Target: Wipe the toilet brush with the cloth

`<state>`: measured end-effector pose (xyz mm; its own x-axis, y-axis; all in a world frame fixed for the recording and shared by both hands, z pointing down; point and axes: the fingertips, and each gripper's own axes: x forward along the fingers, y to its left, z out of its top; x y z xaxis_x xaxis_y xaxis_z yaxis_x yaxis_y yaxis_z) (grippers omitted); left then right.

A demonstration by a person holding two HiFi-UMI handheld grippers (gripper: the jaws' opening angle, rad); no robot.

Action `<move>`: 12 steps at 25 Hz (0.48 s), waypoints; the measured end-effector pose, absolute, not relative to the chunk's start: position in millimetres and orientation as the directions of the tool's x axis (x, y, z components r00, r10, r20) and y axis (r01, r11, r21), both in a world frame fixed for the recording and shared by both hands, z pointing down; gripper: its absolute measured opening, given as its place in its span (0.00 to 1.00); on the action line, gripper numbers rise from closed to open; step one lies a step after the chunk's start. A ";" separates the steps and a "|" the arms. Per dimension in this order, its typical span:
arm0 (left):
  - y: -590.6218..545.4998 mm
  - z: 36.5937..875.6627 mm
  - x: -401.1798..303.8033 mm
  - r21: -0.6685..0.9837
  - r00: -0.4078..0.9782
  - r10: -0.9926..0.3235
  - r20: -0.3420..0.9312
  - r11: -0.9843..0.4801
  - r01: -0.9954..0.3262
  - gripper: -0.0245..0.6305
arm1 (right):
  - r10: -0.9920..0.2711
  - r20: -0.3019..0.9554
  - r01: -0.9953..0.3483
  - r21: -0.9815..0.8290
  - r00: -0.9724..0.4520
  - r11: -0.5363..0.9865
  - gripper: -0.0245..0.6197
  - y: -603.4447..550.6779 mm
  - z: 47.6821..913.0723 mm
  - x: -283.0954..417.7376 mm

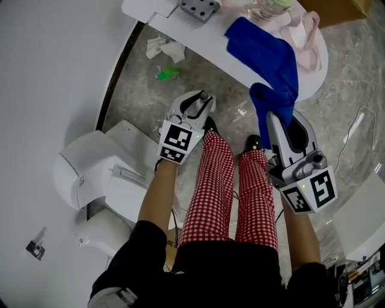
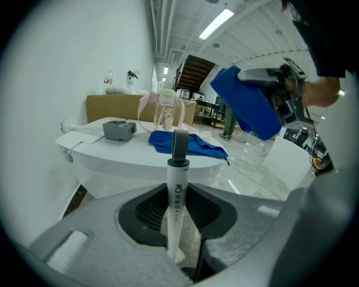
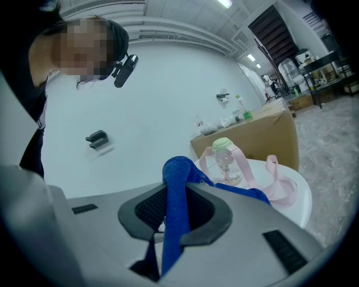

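The toilet brush handle [image 2: 176, 190], white with a grey tip [image 1: 205, 95], stands upright between the jaws of my left gripper [image 2: 178, 224], which is shut on it. In the head view the left gripper [image 1: 201, 103] is above the person's left knee; the brush head is hidden. My right gripper [image 1: 278, 120] is shut on a bunched blue cloth [image 3: 176, 207], raised to the right of the brush [image 2: 249, 103]. More blue cloth [image 1: 258, 42] lies on the white table [image 1: 204, 36]; whether it is the same piece I cannot tell.
On the table stand a grey block [image 1: 200, 8] and a clear bottle with a pink strap [image 3: 225, 162]. A white toilet [image 1: 90, 174] sits low at the left by the wall. Crumpled paper [image 1: 165, 49] and a green scrap [image 1: 168, 73] lie on the marble floor.
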<state>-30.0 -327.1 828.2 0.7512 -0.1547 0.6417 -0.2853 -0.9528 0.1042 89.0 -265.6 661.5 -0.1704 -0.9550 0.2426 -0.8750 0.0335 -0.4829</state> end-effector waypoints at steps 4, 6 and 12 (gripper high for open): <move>-327.0 820.6 -38.2 0.115 0.752 -0.172 0.636 -0.943 -0.312 0.19 | -0.955 0.243 -0.874 -0.484 -0.171 0.033 0.14 -265.7 659.4 87.4; -326.3 817.0 -42.4 0.113 0.750 -0.175 0.638 -0.942 -0.317 0.19 | -0.955 0.240 -0.873 -0.487 -0.173 0.036 0.14 -266.4 657.2 85.7; -325.5 801.5 -47.0 0.099 0.755 -0.183 0.630 -0.945 -0.311 0.19 | -0.956 0.226 -0.872 -0.487 -0.189 0.058 0.14 -271.1 648.7 80.4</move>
<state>-47.0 -325.5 801.5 0.7550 -0.1826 0.6298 -0.3113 -0.9451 0.0991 80.4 -271.1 648.7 -0.1894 -0.9556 0.2257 -0.8715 0.0577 -0.4870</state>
